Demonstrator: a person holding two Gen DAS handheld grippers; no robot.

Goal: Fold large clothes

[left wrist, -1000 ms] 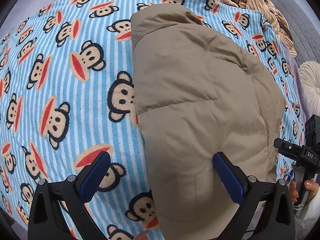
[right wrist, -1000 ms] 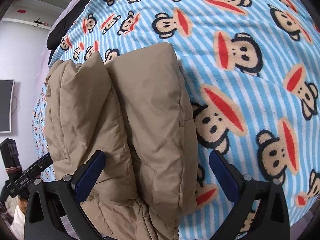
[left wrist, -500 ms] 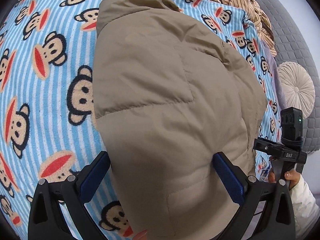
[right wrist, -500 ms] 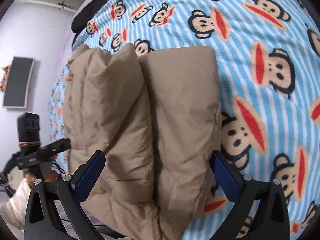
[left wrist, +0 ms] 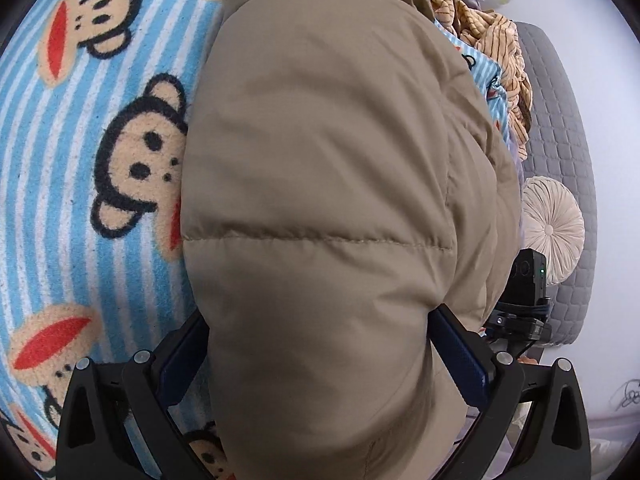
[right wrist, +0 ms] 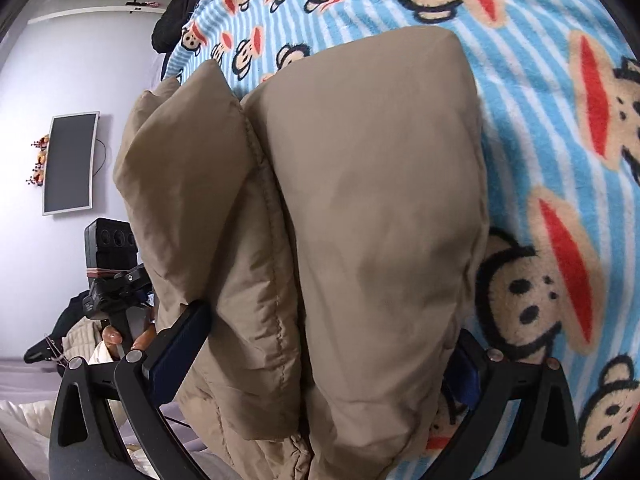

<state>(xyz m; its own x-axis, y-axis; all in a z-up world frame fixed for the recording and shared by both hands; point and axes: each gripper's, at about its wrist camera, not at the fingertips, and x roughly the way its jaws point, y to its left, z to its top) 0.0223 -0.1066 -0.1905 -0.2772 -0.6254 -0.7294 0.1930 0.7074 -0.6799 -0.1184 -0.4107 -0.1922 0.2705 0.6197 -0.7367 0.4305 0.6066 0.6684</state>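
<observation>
A tan padded jacket (left wrist: 320, 200) lies folded on a blue striped monkey-print blanket (left wrist: 80, 160). My left gripper (left wrist: 320, 352) is open, its blue pads on either side of the jacket's near end. In the right wrist view the jacket (right wrist: 340, 200) shows as two thick folded bundles side by side on the blanket (right wrist: 560, 120). My right gripper (right wrist: 324, 348) is open with its fingers straddling the jacket's other end. The right gripper shows past the jacket's right edge in the left wrist view (left wrist: 524, 308). The left gripper shows at the left of the right wrist view (right wrist: 112, 272).
A striped yellow-brown garment (left wrist: 488, 40) lies at the blanket's far right. A grey quilted headboard (left wrist: 560, 140) with a round beige cushion (left wrist: 552, 228) stands behind. A wall screen (right wrist: 70, 160) and a dark item (right wrist: 180, 20) at the bed's far edge show.
Both grippers have moved forward onto the jacket. Its ends now sit between the open fingers, and the jacket fills much more of each view.
</observation>
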